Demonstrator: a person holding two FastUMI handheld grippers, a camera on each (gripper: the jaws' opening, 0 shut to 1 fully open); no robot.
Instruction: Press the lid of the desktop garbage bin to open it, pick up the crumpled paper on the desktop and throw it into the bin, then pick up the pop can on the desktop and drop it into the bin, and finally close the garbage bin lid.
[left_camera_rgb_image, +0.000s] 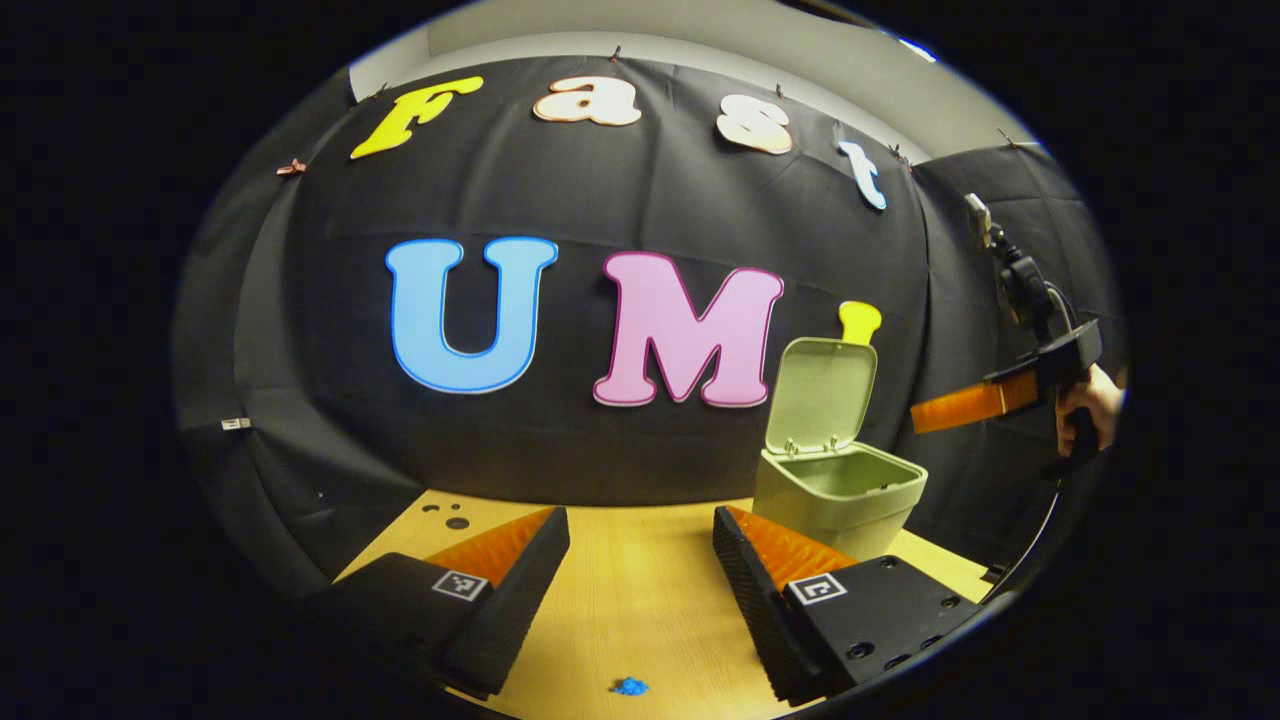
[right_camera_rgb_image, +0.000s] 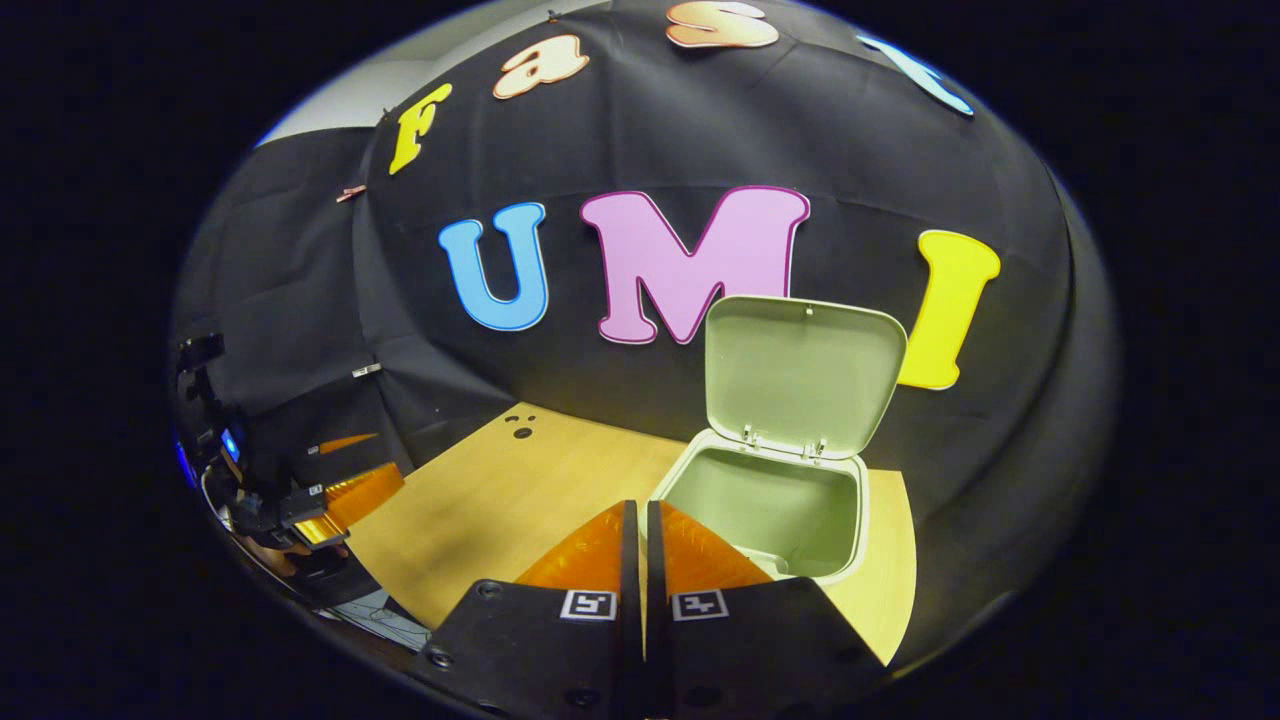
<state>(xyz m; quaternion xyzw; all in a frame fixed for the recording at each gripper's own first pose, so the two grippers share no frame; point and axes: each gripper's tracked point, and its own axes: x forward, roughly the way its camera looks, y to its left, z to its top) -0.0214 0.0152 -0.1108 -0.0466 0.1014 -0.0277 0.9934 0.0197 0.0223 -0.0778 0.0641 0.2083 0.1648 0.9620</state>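
Note:
A pale green desktop bin (left_camera_rgb_image: 830, 512) stands on the wooden table (left_camera_rgb_image: 630, 600) at the back right, its lid (left_camera_rgb_image: 822, 392) swung upright. My left gripper (left_camera_rgb_image: 640, 515) is open above the table, left of the bin, nothing between its fingers. The right gripper (left_camera_rgb_image: 915, 418) hovers to the right of the bin at lid height, held by a hand (left_camera_rgb_image: 1088, 400). In the right gripper view, my right gripper (right_camera_rgb_image: 636, 505) is shut and empty, just in front of the bin (right_camera_rgb_image: 862, 520) and above its open mouth, with the lid (right_camera_rgb_image: 803, 370) standing behind. The left gripper (right_camera_rgb_image: 388, 455) shows far left.
A small blue scrap (left_camera_rgb_image: 630, 686) lies on the table near its front edge. Several dark holes (left_camera_rgb_image: 450, 515) mark the table's far left corner. The black cloth wall rises close behind the bin. The table (right_camera_rgb_image: 500, 500) ends just right of the bin.

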